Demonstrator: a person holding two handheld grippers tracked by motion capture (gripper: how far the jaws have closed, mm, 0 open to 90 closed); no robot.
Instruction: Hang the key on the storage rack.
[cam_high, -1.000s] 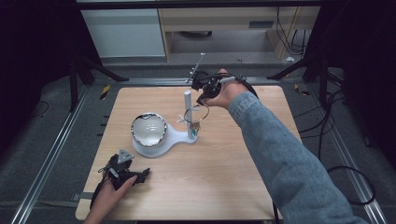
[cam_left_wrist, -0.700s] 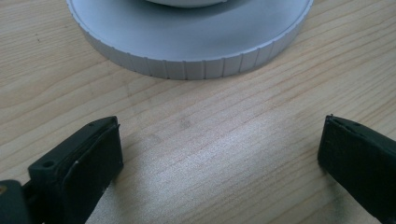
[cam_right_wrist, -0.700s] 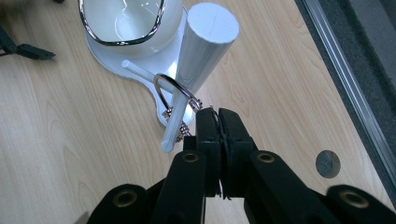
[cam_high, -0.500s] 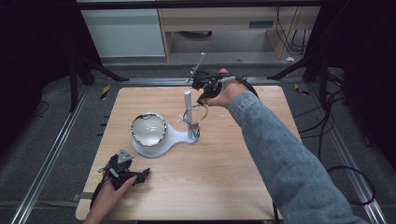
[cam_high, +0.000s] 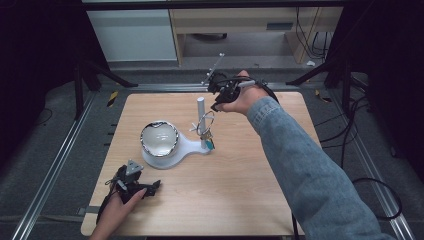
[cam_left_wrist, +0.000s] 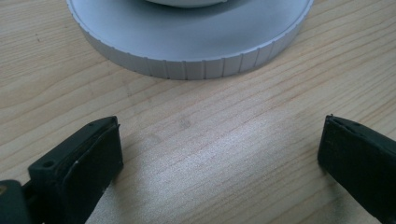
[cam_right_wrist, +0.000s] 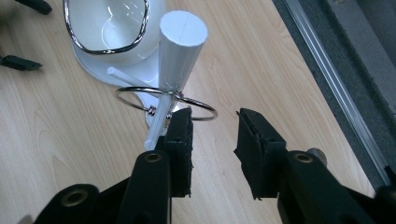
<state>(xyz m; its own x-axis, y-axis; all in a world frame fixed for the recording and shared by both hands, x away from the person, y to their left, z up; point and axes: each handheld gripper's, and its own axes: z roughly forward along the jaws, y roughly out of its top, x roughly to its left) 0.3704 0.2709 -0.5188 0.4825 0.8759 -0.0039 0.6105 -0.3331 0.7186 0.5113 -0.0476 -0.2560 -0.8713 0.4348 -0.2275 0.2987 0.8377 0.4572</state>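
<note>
Little has shifted on the table since a second ago, save the jaws of the right gripper (cam_right_wrist: 214, 135), which have just been opening and now stand apart with nothing between them. Taking the white stand (cam_high: 172, 148) at the table's centre as the landmark, the scene runs as follows.

Nearest the person, the left gripper (cam_high: 150, 186) rests low on the wooden table (cam_high: 235, 200), in front of the stand and a little to its left, in the same spot as before. Its jaws are spread wide over bare wood, and the left gripper view shows the ribbed rim of the stand's base (cam_left_wrist: 196, 65) just ahead of them, untouched.

On the stand itself sits a white bowl with a chrome rim (cam_high: 159, 138). At the stand's right end rises an upright white post (cam_right_wrist: 180, 51), and a key ring (cam_right_wrist: 166, 103) with a small bunch of keys (cam_high: 206, 140) hangs around it.

Beyond the stand, above and behind the post, the right gripper hovers in the person's hand (cam_high: 239, 95). The wire loop lies just ahead of its fingertips; whether one pad brushes the loop cannot be told.

The opening suggests the ring has been let go on the post, so the hanging step looks done and a withdrawal seems the likely next move.
</note>
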